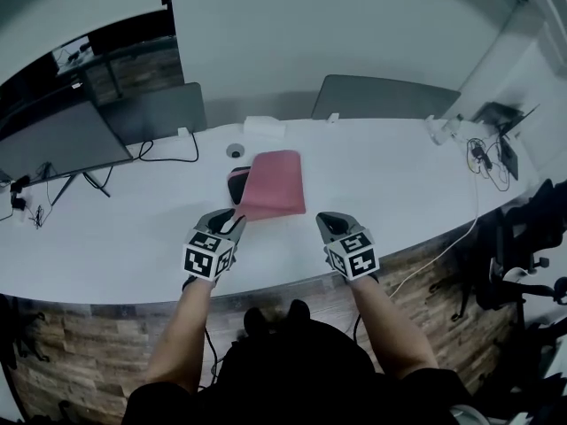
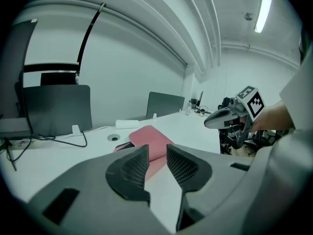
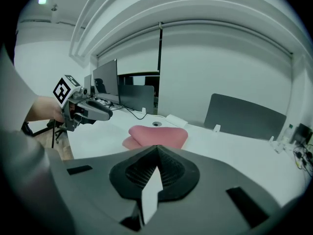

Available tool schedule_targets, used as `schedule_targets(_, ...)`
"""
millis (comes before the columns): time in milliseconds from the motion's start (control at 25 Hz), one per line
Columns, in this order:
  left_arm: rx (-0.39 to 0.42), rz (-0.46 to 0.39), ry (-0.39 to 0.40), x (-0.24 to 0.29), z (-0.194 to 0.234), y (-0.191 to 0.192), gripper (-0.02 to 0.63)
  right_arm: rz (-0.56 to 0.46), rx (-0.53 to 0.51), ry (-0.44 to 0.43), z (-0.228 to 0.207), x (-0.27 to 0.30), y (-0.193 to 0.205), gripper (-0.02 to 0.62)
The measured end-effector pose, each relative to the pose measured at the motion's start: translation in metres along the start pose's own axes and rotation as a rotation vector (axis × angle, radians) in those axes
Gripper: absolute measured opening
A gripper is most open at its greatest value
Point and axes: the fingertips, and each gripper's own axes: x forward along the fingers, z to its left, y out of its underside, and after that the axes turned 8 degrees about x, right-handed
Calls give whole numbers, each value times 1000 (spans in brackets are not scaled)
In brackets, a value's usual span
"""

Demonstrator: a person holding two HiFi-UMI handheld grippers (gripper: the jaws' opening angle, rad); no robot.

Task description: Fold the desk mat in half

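Pink desk mat [image 1: 276,184]; white desk [image 1: 399,193] with brown stone-patterned front [image 1: 89,343].

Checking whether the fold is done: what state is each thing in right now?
Mat: folded over, on the desk, lower layer peeking out.
Left tool: open, gripping nothing.
Right tool: shut, empty.
Monitor: screen dark.

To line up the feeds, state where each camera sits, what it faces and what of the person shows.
Head view: on the head, facing steeply down at the white desk and pink desk mat; forearms, left tongs, right tongs.
Left gripper view: on the left tongs, along parted jaws toward the mat; right tongs, right hand.
Right gripper view: on the right tongs, along shut jaws toward the mat; left tongs, left hand.
All three share the mat.
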Motion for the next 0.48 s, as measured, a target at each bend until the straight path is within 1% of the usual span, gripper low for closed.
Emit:
schedule_targets(240, -16, -27, -37, -9, -16, -14, 107, -38, 9, -75, -3, -26, -2, 2)
schedule_targets(400, -24, -51, -85, -15, -32, -30, 107, -68, -6, -145, -9, -50, -1, 2)
schedule_targets(480, -31, -57, -106, -16, -42, -38, 107, -84, -13, -171, -19, -67, 0, 2)
